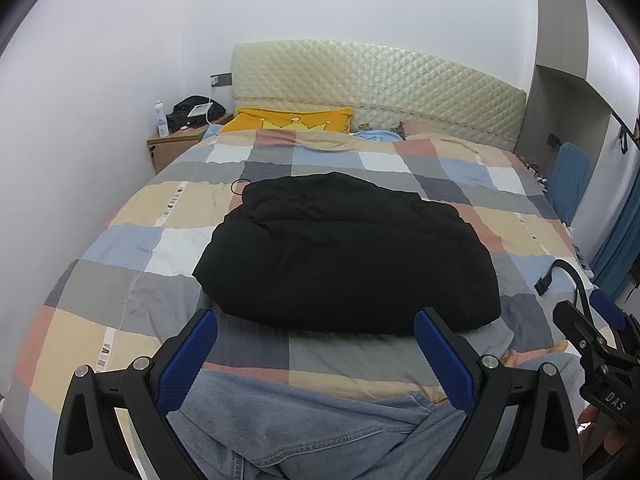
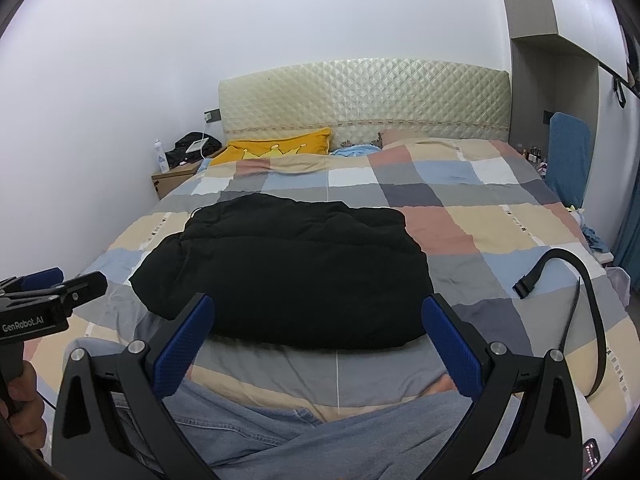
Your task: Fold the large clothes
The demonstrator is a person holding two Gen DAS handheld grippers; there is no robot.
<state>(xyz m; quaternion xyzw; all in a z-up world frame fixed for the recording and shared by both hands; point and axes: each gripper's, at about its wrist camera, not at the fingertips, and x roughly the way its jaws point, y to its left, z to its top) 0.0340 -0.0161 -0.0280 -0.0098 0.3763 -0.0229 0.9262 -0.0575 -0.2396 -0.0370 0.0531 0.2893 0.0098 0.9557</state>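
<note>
Nearest to both cameras lie the person's legs in light blue jeans [image 1: 288, 420], stretched over the foot of the bed. Above them the left hand-held gripper [image 1: 316, 356] hangs with its blue-padded fingers [image 1: 188, 356] spread wide apart and nothing between them; the right hand-held gripper [image 2: 320, 348] is held the same way, fingers apart and empty, just beside the left one. A black strap [image 2: 576, 284] with a buckle curls over the quilt on the right side. Beyond the grippers, a bulky black garment [image 1: 344, 256], puffy like a padded jacket, lies in a compact folded heap on the checked quilt [image 1: 132, 240], around the middle of the bed and apart from both grippers. Farther on, a yellow pillow [image 1: 292, 120] with a crown motif rests against the cream quilted headboard [image 1: 380, 88]. To the left of it stands a wooden nightstand [image 1: 176, 148] carrying a white bottle [image 1: 161, 120] and a black bag [image 1: 196, 110].
</note>
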